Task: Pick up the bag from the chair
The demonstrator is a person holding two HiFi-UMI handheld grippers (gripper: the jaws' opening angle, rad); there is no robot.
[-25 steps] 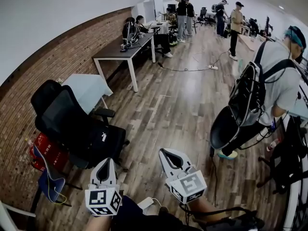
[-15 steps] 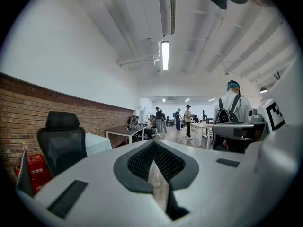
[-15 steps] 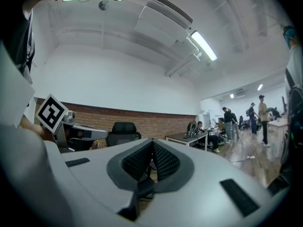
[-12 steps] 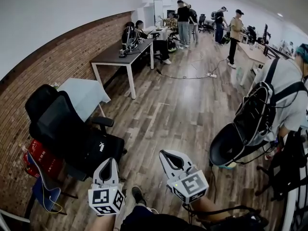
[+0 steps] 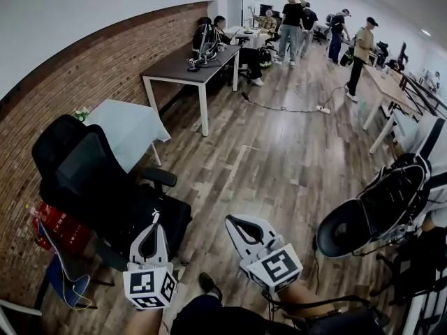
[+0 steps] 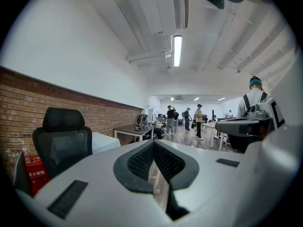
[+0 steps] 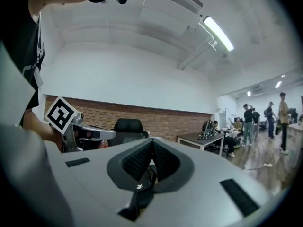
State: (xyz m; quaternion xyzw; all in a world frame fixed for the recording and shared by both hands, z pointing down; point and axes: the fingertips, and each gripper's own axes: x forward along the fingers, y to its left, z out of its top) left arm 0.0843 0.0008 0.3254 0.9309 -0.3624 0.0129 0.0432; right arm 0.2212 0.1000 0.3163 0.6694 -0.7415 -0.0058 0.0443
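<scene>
**Holding both grippers shut beside the chair with the bag**

Both grippers sit low in the head view, held level in front of the person, each with its marker cube nearest the body. The left gripper [image 5: 155, 217] has its jaws pressed together with nothing between them. Its tip overlaps the near edge of the bag [image 5: 174, 215] in the head view, but no view shows whether it touches. The right gripper [image 5: 230, 220] is just to the right of it, over the wooden floor [image 5: 258, 166]. Its jaws are pressed together too, and they hold nothing.

The bag is black and lies on the seat of the chair [image 5: 73, 162], a black office chair with a high back. An armrest [image 5: 159, 178] stands on the bag's far side. In the right gripper view a white logo on the bag shows low down, just past the closed jaws.

The chair stands close to the brick wall [image 5: 91, 68]. A red box [image 5: 61, 223] sits between the chair and the wall. Beyond the chair is a small table under a pale cloth [image 5: 133, 128], and farther along the wall a dark desk [image 5: 188, 65]. At the right edge a person carries a black backpack [image 5: 380, 208]. Several people [image 5: 293, 12] stand at the far end of the room, and a cable with a power strip [image 5: 323, 109] lies on the floor there.
</scene>
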